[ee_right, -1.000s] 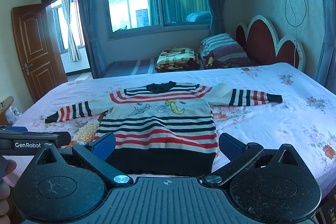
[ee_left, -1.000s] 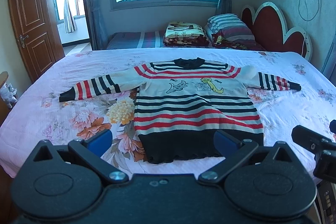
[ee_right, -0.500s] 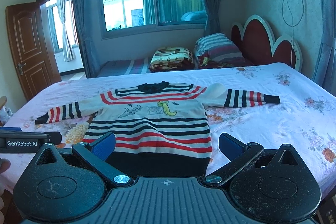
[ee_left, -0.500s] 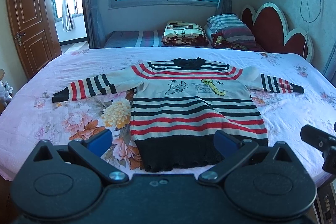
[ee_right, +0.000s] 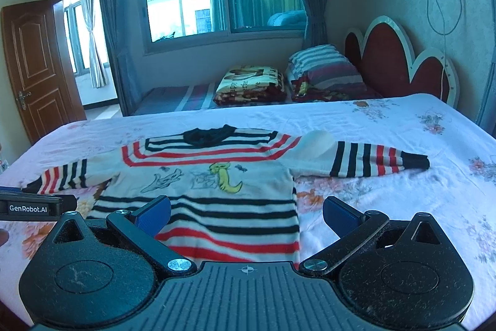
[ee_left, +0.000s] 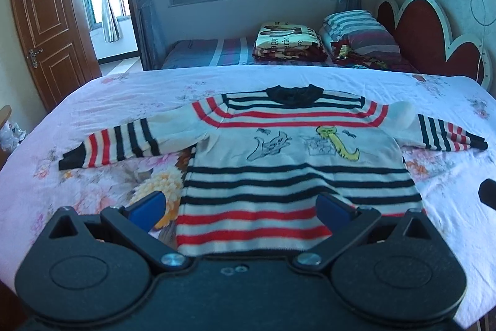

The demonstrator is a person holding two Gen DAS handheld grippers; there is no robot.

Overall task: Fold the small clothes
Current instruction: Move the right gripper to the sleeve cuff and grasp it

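Note:
A small striped sweater [ee_left: 294, 163], white with red and black bands and a cartoon print, lies flat on the bed with both sleeves spread out; it also shows in the right wrist view [ee_right: 210, 185]. My left gripper [ee_left: 240, 207] is open and empty, above the sweater's lower part, left of centre. My right gripper [ee_right: 246, 211] is open and empty, over the sweater's lower right side. The black hem is hidden behind the gripper bodies.
The bed [ee_left: 124, 95] has a pink floral sheet. A second bed with a folded blanket [ee_left: 288, 41] and striped pillows [ee_left: 356, 27] stands behind. A red headboard [ee_left: 434, 33] is at right, a wooden door [ee_left: 46, 30] at left. The left gripper's body [ee_right: 28, 207] shows at the right view's left edge.
Both grippers have moved forward over the bed; the sweater appears larger and its dark hem has slipped under the gripper bodies. Both stay open.

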